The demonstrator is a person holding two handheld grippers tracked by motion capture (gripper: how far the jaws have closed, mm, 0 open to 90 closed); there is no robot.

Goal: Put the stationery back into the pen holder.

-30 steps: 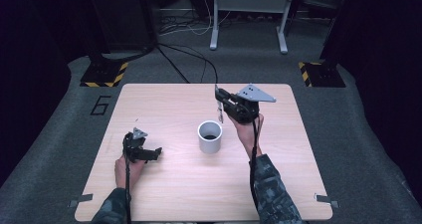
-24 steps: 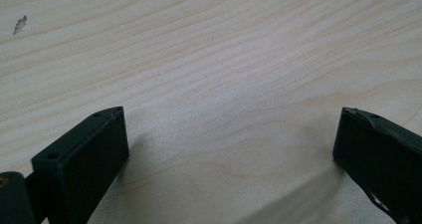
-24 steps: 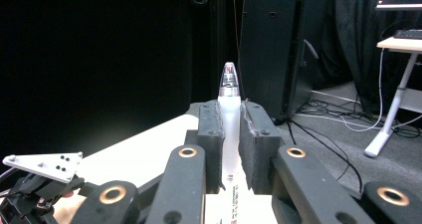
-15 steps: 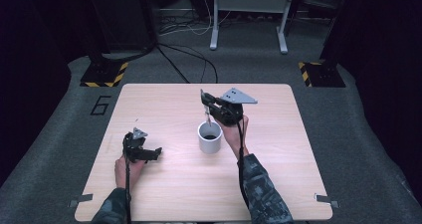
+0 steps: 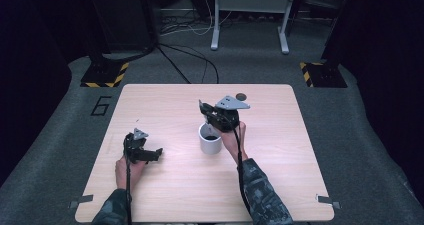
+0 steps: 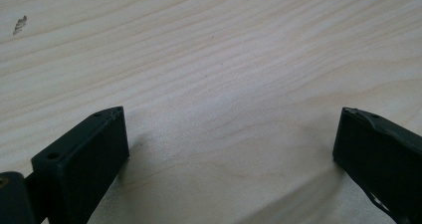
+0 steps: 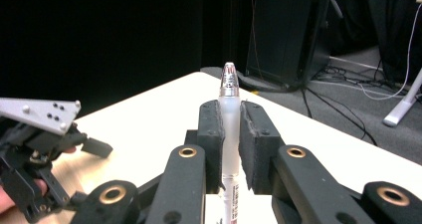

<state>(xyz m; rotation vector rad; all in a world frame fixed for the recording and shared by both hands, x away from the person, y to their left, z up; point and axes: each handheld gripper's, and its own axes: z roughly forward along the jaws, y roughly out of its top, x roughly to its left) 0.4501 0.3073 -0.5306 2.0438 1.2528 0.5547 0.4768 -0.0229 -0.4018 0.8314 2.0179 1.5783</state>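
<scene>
My right gripper (image 5: 204, 109) hangs just above and behind a white cup (image 5: 210, 141) that stands upright near the middle of the wooden table (image 5: 300, 175). In the right gripper view the right gripper (image 7: 229, 112) is shut on a clear pen (image 7: 229, 119), whose silver tip rises above the pads. The pen's lower end is hidden. My left gripper (image 5: 154, 155) rests low at the table's left; in the left gripper view the left gripper (image 6: 229, 129) stands open over bare wood with nothing between its fingers. The left gripper (image 7: 40, 149) also appears in the right gripper view.
A small dark disc (image 5: 241, 96) lies near the table's far edge. Beyond the table, black stands with yellow-striped bases (image 5: 105, 75) (image 5: 320, 72) and loose cables (image 5: 190, 70) lie on the grey floor. A white frame (image 5: 250, 15) stands at the back.
My right gripper has moved left and down with the pen, from the table's far right side to just over the cup. The left gripper has stayed where it was.
</scene>
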